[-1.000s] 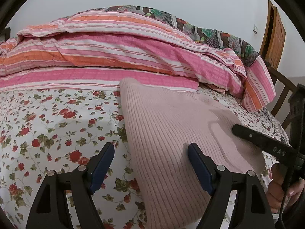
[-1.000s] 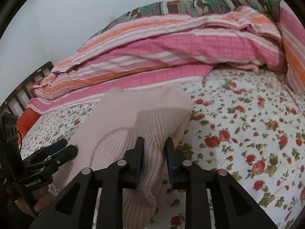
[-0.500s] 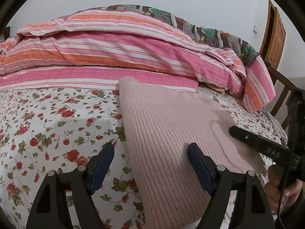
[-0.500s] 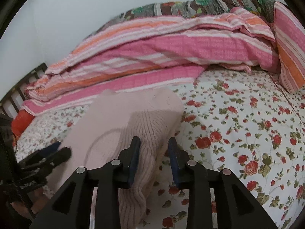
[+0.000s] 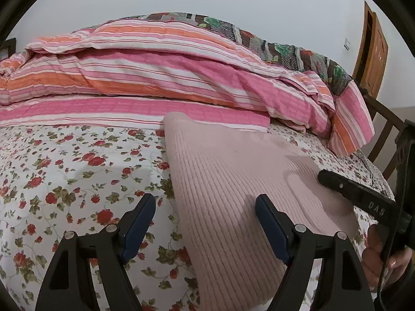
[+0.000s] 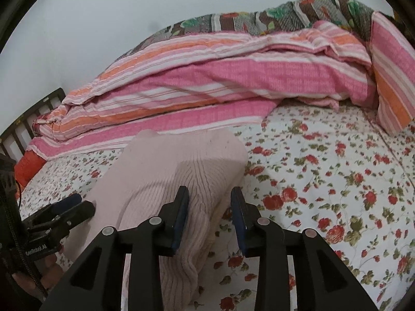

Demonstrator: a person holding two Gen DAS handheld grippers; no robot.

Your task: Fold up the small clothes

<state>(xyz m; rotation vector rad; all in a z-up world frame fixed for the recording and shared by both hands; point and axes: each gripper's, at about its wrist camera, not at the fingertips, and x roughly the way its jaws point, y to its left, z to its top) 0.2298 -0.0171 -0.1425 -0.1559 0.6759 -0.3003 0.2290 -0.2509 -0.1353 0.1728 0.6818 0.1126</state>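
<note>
A pale pink ribbed knit garment lies folded on the floral bed sheet. My left gripper hovers open over its near left edge, one finger above the sheet and the other above the knit. In the right wrist view the same garment has a thick folded edge running between the jaws of my right gripper. Those jaws are opening, and a gap shows between the fabric and the right pad. Each gripper also appears in the other's view: the right gripper at the garment's right side, the left gripper at its left.
A pink, orange and white striped duvet is heaped along the back of the bed, with a dark patterned blanket behind it. A wooden bed rail and a door stand at the right. Bare floral sheet spreads right of the garment.
The right gripper's jaws have spread apart off the garment's folded edge, which now lies lower on the bed. The left gripper has kept still and open.
</note>
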